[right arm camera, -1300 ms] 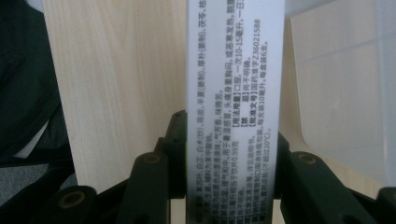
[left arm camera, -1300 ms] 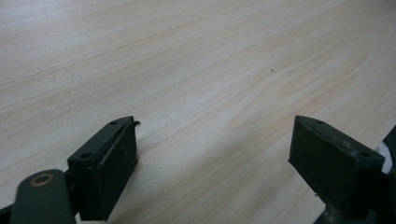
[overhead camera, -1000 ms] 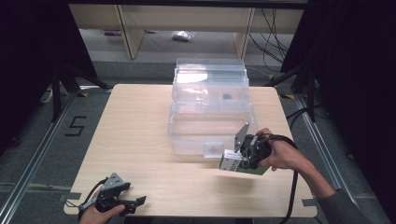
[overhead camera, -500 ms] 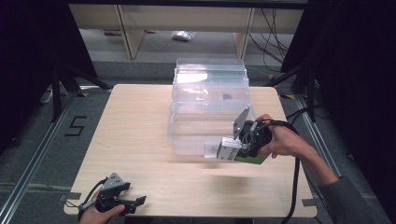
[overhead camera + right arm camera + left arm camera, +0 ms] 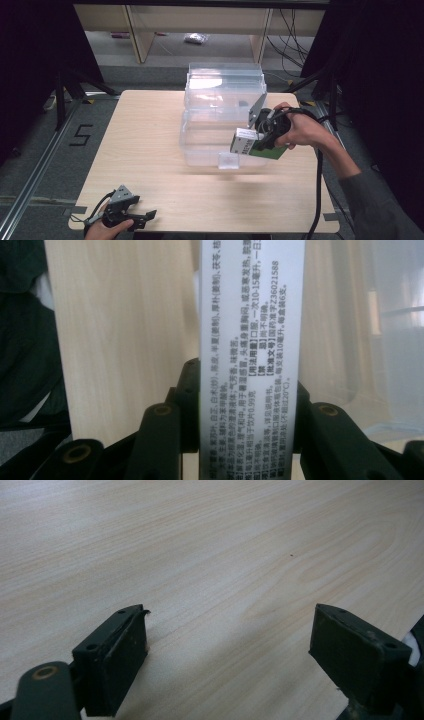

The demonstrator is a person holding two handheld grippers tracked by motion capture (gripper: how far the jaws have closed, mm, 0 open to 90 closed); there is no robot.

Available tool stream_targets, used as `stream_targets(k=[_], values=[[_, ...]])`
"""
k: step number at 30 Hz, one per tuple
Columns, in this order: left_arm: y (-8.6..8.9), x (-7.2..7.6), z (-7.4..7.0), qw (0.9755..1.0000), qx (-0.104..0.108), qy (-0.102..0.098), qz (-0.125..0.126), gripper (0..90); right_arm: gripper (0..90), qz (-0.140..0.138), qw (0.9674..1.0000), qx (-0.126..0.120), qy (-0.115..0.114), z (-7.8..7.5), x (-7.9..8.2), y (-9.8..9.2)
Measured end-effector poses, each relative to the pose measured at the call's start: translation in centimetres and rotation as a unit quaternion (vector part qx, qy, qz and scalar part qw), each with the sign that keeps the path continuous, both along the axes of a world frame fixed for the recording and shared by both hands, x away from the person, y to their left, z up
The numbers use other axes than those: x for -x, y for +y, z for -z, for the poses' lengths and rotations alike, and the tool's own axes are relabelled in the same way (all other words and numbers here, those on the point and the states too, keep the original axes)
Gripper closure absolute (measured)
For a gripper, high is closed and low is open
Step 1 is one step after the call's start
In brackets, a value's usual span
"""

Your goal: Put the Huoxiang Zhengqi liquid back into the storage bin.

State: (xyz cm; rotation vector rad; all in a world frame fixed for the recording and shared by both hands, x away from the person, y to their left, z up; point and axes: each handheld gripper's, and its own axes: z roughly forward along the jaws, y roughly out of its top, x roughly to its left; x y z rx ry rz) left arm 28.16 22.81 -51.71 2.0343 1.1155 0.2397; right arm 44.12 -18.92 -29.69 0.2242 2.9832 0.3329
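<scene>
Light wood table (image 5: 150, 145), dark room w/ shelving behind. Clear plastic bins (image 5: 222, 120), contents unclear. Medicine box (image 5: 250, 145) is clamped between right gripper (image 5: 260, 140) fingers; left gripper (image 5: 142, 217) is spread wide.

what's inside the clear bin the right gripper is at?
Through the clear bin walls, mostly bare bottom. A small dark thing sits in the rear bin. The right gripper, shut on a green and white box, covers the near right corner.
</scene>
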Motion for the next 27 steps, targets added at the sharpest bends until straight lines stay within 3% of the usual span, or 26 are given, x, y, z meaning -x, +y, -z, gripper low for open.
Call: stream_targets(k=[1,3,6,8,14,18,27], values=[[-0.1,0.1,0.0,1.0,0.008,0.001,0.0,14.8,64.8,0.006,1.0,0.002,0.001,-0.2,-0.2,0.0],[0.1,0.0,0.0,1.0,0.001,0.003,0.003,14.8,64.8,-0.004,1.0,0.001,-0.002,-0.5,-0.9,0.0],[-0.1,0.1,0.0,1.0,0.009,0.001,-0.001,14.8,64.7,0.012,0.9999,-0.002,0.004,-0.9,-1.6,0.0],[0.0,0.0,0.0,1.0,0.003,0.002,-0.005,14.8,64.7,0.001,1.0,-0.001,0.006,-0.9,-2.3,0.1],[0.0,0.1,0.0,0.9999,0.01,0.001,-0.003,14.8,64.8,0.01,0.9999,0.0,-0.001,-1.0,-3.9,0.1],[0.0,0.0,0.0,1.0,0.003,0.001,-0.002,14.8,64.8,0.011,0.9999,0.009,0.001,-0.3,-4.9,0.0],[0.0,0.1,0.0,0.9999,0.012,0.002,-0.003,14.8,64.7,0.013,0.9996,0.025,0.008,2.2,-6.8,0.9]])
